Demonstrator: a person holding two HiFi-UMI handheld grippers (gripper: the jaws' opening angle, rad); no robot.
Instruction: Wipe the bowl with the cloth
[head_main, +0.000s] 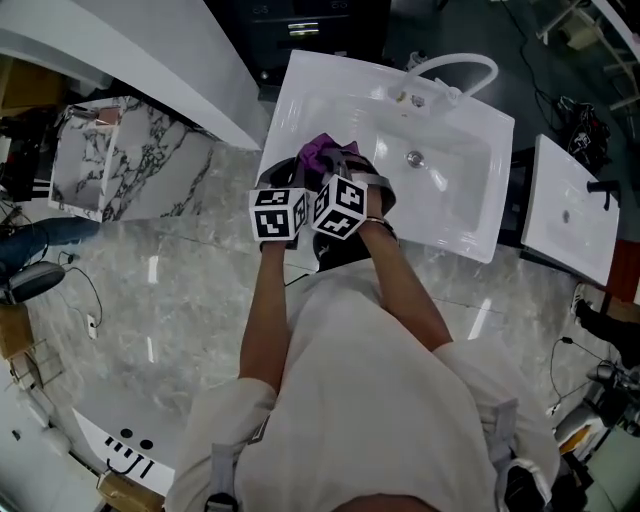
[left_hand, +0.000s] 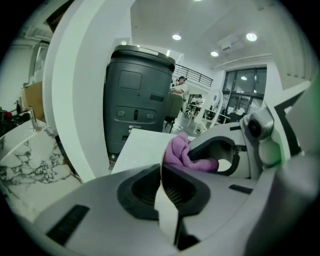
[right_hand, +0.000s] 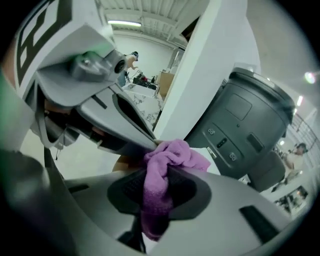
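My two grippers are held close together over the left end of a white sink top (head_main: 300, 90). My right gripper (right_hand: 160, 175) is shut on a purple cloth (right_hand: 167, 157), whose bunched end sticks out past the jaws (head_main: 322, 150). My left gripper (left_hand: 162, 172) is shut on a thin pale edge that looks like the bowl's rim (left_hand: 164, 205), seen edge-on. The cloth (left_hand: 180, 152) lies right beside the left gripper's tips, against the right gripper's body (left_hand: 225, 150). In the head view the marker cubes and hands hide most of the bowl.
The sink top has a basin with a drain (head_main: 414, 158) and a white faucet (head_main: 450, 70) to the right. A dark grey bin (left_hand: 137, 100) stands behind it. A marble block (head_main: 130, 160) stands at left, and a second white basin (head_main: 575, 205) at right.
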